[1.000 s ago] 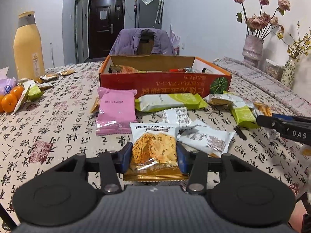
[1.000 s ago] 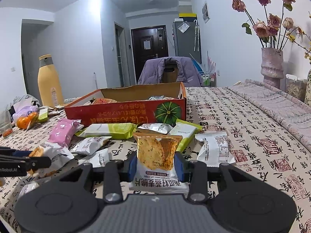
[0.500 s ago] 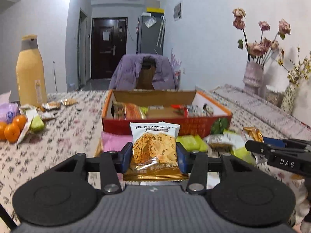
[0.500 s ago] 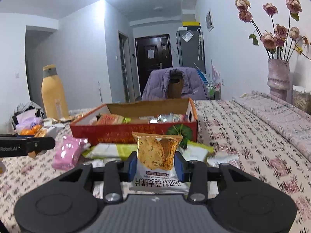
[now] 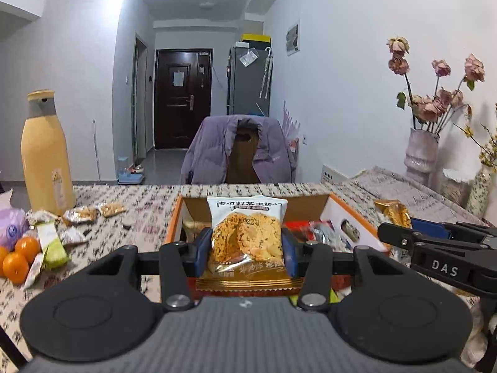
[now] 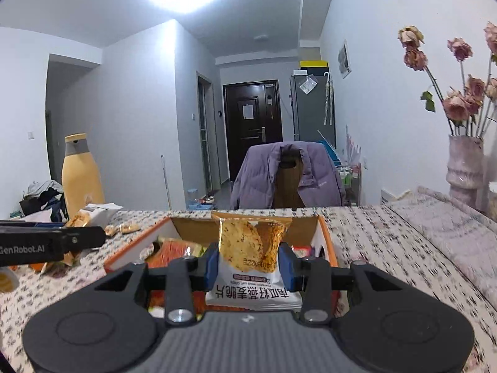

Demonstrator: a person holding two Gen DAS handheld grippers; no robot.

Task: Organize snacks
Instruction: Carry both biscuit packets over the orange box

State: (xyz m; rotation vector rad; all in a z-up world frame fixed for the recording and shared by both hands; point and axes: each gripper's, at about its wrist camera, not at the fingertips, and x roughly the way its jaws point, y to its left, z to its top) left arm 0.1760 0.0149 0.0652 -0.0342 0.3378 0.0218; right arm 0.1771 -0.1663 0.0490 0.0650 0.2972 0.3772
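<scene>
My left gripper [image 5: 247, 253] is shut on a white and gold cracker packet [image 5: 247, 236], held upright in front of the open orange snack box [image 5: 348, 209]. In the right wrist view my right gripper [image 6: 248, 264] is shut on a second cracker packet [image 6: 251, 248], this one upside down, also lifted just before the orange box [image 6: 326, 233]. Several wrapped snacks lie inside the box. The right gripper's black body [image 5: 435, 258] shows at the right of the left wrist view. At the left of the right wrist view, the left gripper's body [image 6: 46, 244] juts in.
A tall yellow bottle [image 5: 45, 155] stands at the table's left, with oranges [image 5: 18, 258] and small snack packets [image 5: 77, 214] near it. A vase of dried roses [image 5: 422, 155] stands at the right. A chair with a purple jacket [image 5: 239, 152] is behind the table.
Both grippers rose off the table and moved toward the box, each carrying its cracker packet. The loose snacks in front of the box have dropped out of view.
</scene>
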